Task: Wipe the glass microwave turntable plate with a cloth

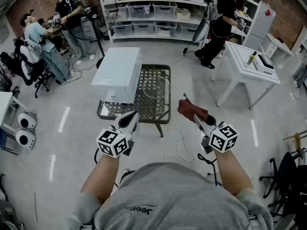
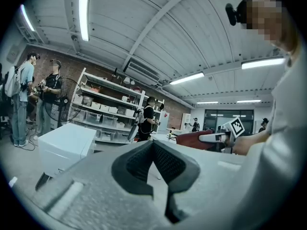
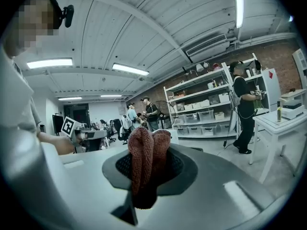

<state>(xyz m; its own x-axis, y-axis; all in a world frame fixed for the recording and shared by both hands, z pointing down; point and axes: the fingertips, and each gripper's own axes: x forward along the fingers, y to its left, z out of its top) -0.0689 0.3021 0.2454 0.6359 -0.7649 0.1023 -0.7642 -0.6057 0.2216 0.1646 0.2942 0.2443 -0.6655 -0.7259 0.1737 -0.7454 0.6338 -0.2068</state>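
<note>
The glass turntable plate (image 1: 156, 86) lies flat on a low black mesh table (image 1: 160, 111), to the right of a white microwave (image 1: 117, 73). Both grippers are held in the air short of the table's near edge, apart from the plate. My right gripper (image 1: 193, 113) (image 3: 149, 150) is shut on a dark red cloth (image 1: 184, 107) (image 3: 143, 152), which bunches up between the jaws. The cloth (image 2: 194, 139) also shows in the left gripper view. My left gripper (image 1: 133, 115) (image 2: 153, 143) is shut with nothing in it, its pads meeting at the tip.
A white table (image 1: 249, 63) with small items stands to the right. A white cable (image 1: 177, 150) loops on the floor by the mesh table's near leg. Shelves with bins (image 1: 153, 8) line the back. Several people stand or sit at the back and left.
</note>
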